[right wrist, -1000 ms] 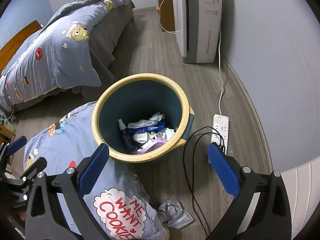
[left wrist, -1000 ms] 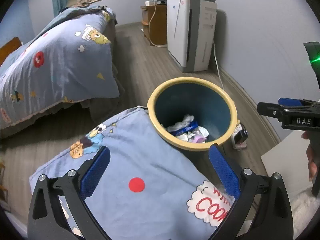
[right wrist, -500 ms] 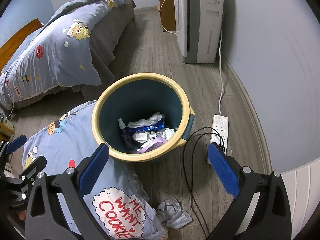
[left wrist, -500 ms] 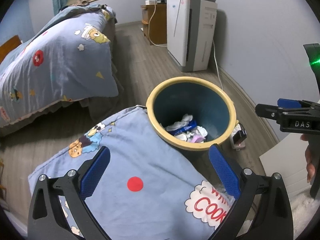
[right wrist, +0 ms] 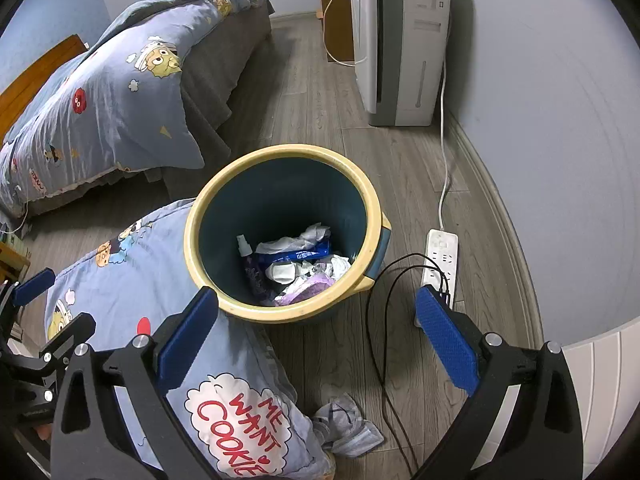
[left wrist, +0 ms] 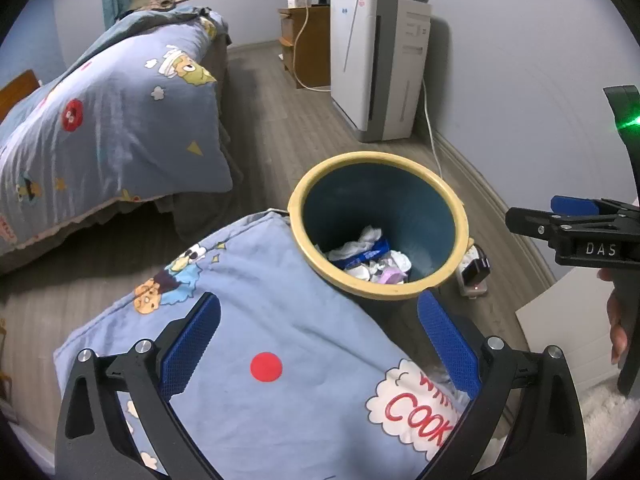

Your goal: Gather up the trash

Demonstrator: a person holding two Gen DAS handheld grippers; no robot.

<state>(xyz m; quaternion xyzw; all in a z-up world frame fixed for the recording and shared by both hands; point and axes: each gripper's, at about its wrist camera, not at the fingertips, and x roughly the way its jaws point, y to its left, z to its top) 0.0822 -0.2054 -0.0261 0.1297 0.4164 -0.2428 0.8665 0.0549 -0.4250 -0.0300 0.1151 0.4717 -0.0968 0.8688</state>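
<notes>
A dark blue trash bin with a yellow rim (left wrist: pixel 378 292) (right wrist: pixel 280 314) stands on the wooden floor, holding crumpled tissues, a blue wrapper, a small spray bottle and purple paper. A crumpled grey-white wrapper (right wrist: pixel 346 426) lies on the floor in front of the bin, beside the pillow. My left gripper (left wrist: pixel 318 344) hovers open over the blue pillow (left wrist: pixel 260 320), with nothing between its fingers. My right gripper (right wrist: pixel 316 340) hangs open above the bin's near rim, also empty; it shows side-on at the right edge of the left wrist view (left wrist: pixel 568 228).
A cartoon-print pillow (right wrist: pixel 132 292) leans against the bin's left side. A white power strip (right wrist: pixel 440 268) with black cables lies right of the bin. A bed with a blue duvet (right wrist: pixel 112 92) fills the left; a white air purifier (right wrist: pixel 400 40) stands by the wall.
Both grippers have stayed open and almost still; the views have shifted only slightly. Nothing was picked up or dropped.
</notes>
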